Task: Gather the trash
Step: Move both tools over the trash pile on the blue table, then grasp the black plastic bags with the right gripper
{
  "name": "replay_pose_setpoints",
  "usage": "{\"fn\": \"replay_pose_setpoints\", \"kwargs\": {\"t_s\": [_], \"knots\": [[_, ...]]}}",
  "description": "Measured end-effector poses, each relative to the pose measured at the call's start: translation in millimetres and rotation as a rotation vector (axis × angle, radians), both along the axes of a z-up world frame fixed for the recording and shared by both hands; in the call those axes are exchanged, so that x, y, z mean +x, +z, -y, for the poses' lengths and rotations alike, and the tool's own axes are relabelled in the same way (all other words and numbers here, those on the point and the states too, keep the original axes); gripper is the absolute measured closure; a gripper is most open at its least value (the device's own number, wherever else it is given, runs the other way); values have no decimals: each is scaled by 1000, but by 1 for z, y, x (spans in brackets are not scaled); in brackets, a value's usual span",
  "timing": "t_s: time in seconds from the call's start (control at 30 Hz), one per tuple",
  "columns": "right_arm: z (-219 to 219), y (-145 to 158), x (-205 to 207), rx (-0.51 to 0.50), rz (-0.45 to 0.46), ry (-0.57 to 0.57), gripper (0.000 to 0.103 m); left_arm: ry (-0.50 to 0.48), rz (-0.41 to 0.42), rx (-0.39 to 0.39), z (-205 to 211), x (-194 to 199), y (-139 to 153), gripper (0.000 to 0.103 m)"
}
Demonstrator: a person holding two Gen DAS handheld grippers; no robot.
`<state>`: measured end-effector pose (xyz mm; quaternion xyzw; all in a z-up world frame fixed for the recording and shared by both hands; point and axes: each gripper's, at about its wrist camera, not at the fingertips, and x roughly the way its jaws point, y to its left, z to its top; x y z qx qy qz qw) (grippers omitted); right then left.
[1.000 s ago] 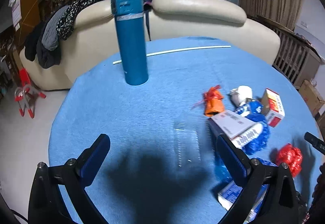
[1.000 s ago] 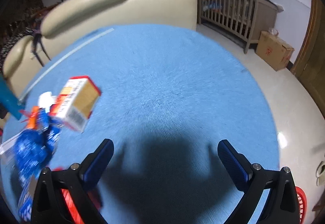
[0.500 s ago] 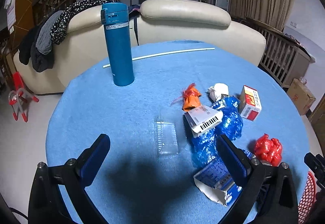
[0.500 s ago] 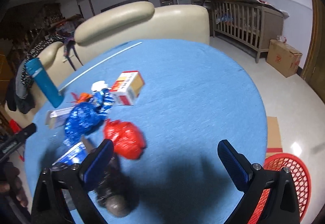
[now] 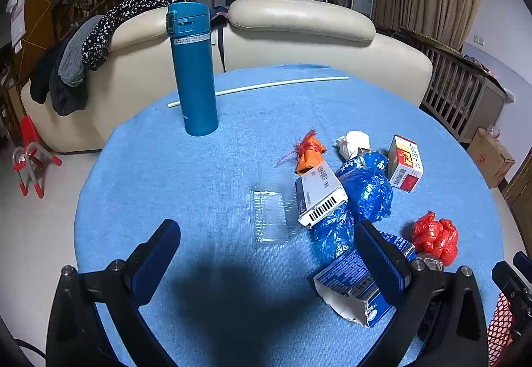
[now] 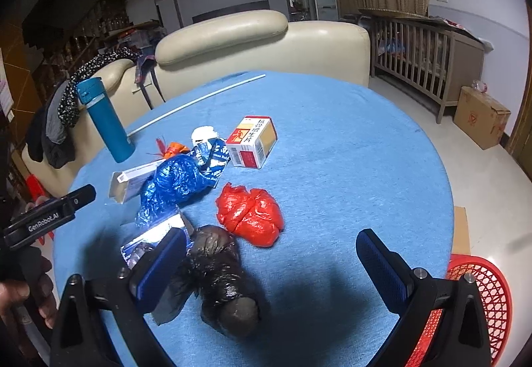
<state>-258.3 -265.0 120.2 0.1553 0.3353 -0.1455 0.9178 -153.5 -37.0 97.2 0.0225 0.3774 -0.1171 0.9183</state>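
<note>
Both cameras are pulling back, bringing the trash into view. Round blue-clothed table (image 6: 349,140) is carrying the litter; red mesh basket (image 6: 478,297) waiting beside it. Right gripper (image 6: 271,262), spread, is hovering nearest the black crumpled bag (image 6: 222,280); left gripper (image 5: 267,254), also spread, is facing the clear plastic tray (image 5: 269,214).

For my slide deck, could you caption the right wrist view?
Open right gripper hovering over a black bag and red bag on the blue table.

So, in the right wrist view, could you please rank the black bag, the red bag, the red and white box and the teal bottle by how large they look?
1. Black bag, though it lies nearest the camera.
2. Red bag.
3. Red and white box and teal bottle: too alike to rank, and both lie farther off.
</note>
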Motion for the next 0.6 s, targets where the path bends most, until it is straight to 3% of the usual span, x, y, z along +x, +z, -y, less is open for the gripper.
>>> {"fn": "replay_pose_setpoints", "kwargs": {"t_s": [0.6], "knots": [[-2,1,-4,-16,15,-6,0,-17,-12,3,4,-3,-6,0]]}}
